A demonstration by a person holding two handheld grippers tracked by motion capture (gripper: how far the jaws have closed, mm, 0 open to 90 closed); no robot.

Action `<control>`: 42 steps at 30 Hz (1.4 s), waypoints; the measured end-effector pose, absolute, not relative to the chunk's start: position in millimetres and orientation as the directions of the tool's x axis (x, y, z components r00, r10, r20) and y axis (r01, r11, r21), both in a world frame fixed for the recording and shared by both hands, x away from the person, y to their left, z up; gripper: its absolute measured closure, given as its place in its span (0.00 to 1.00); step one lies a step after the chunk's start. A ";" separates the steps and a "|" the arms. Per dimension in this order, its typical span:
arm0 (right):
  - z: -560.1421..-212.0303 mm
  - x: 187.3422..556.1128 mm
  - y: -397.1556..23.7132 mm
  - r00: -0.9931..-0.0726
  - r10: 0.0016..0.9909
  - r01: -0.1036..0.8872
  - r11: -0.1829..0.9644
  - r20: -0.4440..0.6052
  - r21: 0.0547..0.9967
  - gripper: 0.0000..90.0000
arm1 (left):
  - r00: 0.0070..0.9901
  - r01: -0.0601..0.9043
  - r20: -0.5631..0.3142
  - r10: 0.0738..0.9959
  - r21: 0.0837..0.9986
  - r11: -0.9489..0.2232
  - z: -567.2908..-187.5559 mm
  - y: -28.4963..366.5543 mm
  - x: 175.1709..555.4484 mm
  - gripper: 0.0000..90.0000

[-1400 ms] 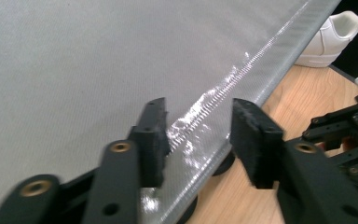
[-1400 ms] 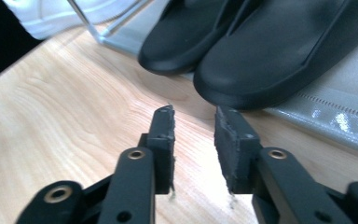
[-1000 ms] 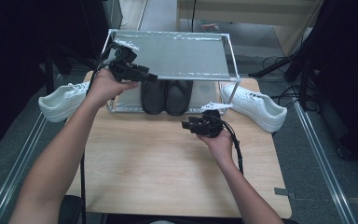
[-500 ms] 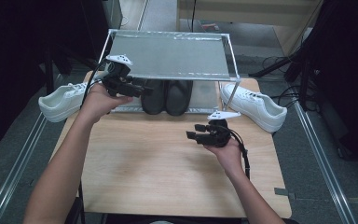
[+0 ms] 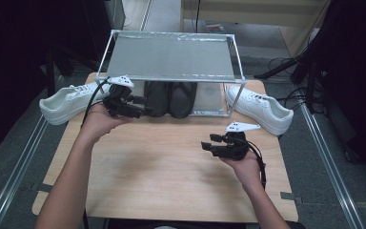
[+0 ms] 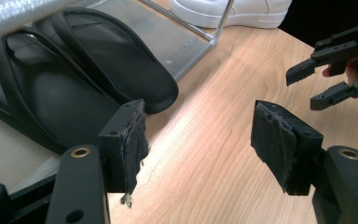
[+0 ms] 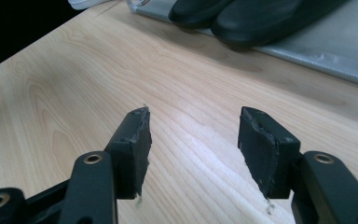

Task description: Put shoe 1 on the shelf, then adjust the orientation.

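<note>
Left gripper (image 5: 145, 106) has dropped from the rack's top edge since a sec ago, now low by the black sandals (image 5: 170, 98). Right gripper (image 5: 208, 145) has slid back off the rack front to mid-bench (image 5: 162, 167), palm-up hand under it. Both sets of jaws have just been opening, nothing between either pair.

Left gripper view: jaws stand wide, bare wood in the gap, pads frayed. Sandals (image 6: 74, 70) lie just beyond the left jaw, toe of the nearer one close to that pad but apart. They sit side by side on the bottom shelf of the metal rack (image 5: 171, 55), toes to the person. Right gripper (image 6: 317, 79) shows farther off, jaws parted.

Right gripper view: jaws open over bench grain, sandals (image 7: 242, 16) well ahead, up top.

White sneakers flank the rack: one left (image 5: 71, 101), one right (image 5: 259, 107), prob. both on the bench, edges hard to read.
</note>
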State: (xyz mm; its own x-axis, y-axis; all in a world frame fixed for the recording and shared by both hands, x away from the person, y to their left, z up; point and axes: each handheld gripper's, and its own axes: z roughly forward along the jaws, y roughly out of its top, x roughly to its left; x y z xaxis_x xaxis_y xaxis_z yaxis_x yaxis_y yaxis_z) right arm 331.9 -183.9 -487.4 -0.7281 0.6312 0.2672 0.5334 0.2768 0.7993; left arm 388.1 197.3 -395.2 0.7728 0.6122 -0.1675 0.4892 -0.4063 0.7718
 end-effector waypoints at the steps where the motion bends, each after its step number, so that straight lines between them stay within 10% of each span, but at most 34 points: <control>1: -488.0 331.2 -185.9 -0.726 0.633 0.536 0.274 0.270 0.799 0.50 | 0.773 0.484 -0.158 0.615 0.774 -0.409 -395.6 198.7 386.8 0.40; 42: -491.9 358.1 -169.8 -0.749 0.606 0.530 0.306 0.267 0.791 0.48 | 0.620 0.560 -0.193 0.760 0.788 -0.257 -428.1 284.7 354.7 0.40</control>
